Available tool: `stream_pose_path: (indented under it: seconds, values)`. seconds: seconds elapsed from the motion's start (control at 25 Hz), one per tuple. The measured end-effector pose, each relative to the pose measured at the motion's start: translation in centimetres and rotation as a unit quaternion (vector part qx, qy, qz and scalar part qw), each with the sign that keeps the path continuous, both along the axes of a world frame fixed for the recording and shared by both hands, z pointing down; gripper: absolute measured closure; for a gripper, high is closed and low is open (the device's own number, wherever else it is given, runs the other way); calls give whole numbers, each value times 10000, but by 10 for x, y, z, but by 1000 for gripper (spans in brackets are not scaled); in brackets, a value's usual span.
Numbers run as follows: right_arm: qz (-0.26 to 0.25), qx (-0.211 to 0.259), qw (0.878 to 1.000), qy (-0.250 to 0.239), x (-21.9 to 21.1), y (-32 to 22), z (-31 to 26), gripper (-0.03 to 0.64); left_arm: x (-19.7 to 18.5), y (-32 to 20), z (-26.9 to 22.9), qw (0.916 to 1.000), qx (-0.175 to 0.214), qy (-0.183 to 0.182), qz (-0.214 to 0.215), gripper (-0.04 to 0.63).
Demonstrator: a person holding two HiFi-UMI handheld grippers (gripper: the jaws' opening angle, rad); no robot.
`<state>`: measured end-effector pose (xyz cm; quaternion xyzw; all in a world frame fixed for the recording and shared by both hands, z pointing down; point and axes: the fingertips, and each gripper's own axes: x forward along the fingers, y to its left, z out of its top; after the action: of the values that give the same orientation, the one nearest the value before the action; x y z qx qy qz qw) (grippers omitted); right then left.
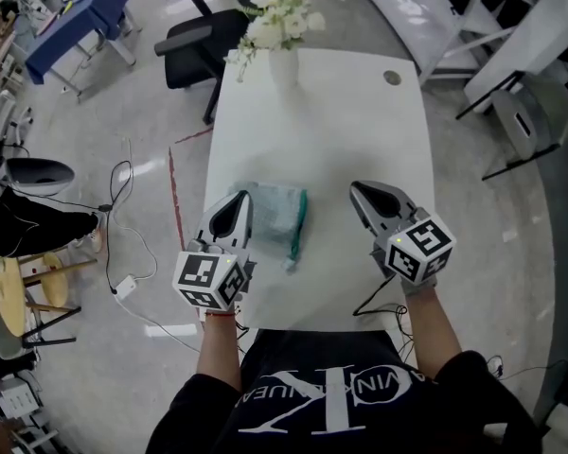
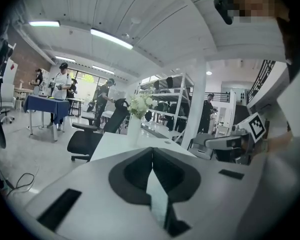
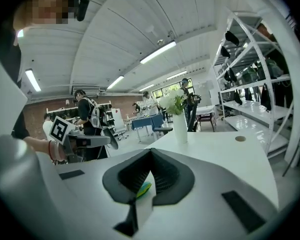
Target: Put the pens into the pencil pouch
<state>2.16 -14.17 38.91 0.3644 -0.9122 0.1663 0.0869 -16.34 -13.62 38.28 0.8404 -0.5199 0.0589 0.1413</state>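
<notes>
Hovering over the near end of the white bench (image 1: 360, 112), the left gripper (image 1: 242, 200) and right gripper (image 1: 358, 190) both pointed away from the person, jaws closed tip to tip. The left gripper view showed nothing between its jaws. Behind the right gripper's closed tips, its own view showed a small green-and-yellow patch (image 3: 143, 189) through the opening, too small to identify. The pencil pouch (image 1: 282, 212), pale with a teal edge, lay flat on the bench between the two grippers, just beside the left one and farther from the right. A vase of white flowers (image 1: 282, 36) stood at the bench's far end, with a black office chair (image 1: 204, 36) on the floor beyond it.
</notes>
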Motion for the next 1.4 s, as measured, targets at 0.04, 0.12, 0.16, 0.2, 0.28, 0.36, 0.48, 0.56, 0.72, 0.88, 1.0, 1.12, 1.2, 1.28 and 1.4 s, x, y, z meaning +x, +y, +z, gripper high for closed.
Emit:
stream_pose_path:
  seconds: [0.04, 0.12, 0.16, 0.2, 0.28, 0.36, 0.48, 0.56, 0.72, 0.88, 1.0, 1.12, 1.2, 1.28, 1.4]
  values:
    - [29, 83, 10000, -31, 1, -1, -6, 607, -2, -1, -5, 10000, 59, 13, -34, 591]
    - [88, 249, 9996, -84, 2, -3, -17, 607, -7, -2, -14, 9998, 179, 6, -119, 591]
    - [111, 335, 9993, -100, 3, -4, -22, 607, -9, -3, -19, 9996, 240, -18, -162, 591]
    - [122, 425, 9990, -110, 3, -5, -27, 607, -12, -3, -23, 9993, 301, -55, -204, 591]
    - [126, 597, 9981, -113, 4, -7, -34, 607, -16, -5, -31, 9986, 431, -148, -281, 591]
    - [135, 724, 9972, -127, 4, -8, -40, 607, -20, -5, -40, 9975, 558, -225, -376, 591]
    - [200, 802, 9964, -180, 6, -6, -47, 607, -25, -4, -53, 9957, 733, -261, -503, 591]
    - [218, 844, 9960, -197, 7, -5, -49, 607, -26, -4, -59, 9948, 840, -272, -518, 591]
    - [196, 960, 9950, -192, 7, -3, -56, 607, -26, -2, -68, 9930, 987, -294, -572, 591]
    - [235, 1034, 9941, -244, 11, -3, -60, 607, -28, -1, -74, 9908, 1131, -345, -660, 591]
    - [259, 1074, 9935, -274, 12, -2, -61, 607, -29, -1, -77, 9890, 1222, -379, -739, 591]
    - [274, 1121, 9928, -308, 13, -1, -62, 607, -29, 1, -80, 9878, 1300, -385, -759, 591]
    - [290, 1133, 9926, -326, 13, -1, -62, 607, -29, 1, -83, 9871, 1339, -391, -791, 591]
    - [311, 1131, 9925, -333, 14, -1, -62, 607, -30, 2, -85, 9857, 1401, -424, -834, 591]
    - [330, 1123, 9926, -330, 15, 0, -62, 607, -32, 4, -89, 9841, 1465, -464, -890, 591]
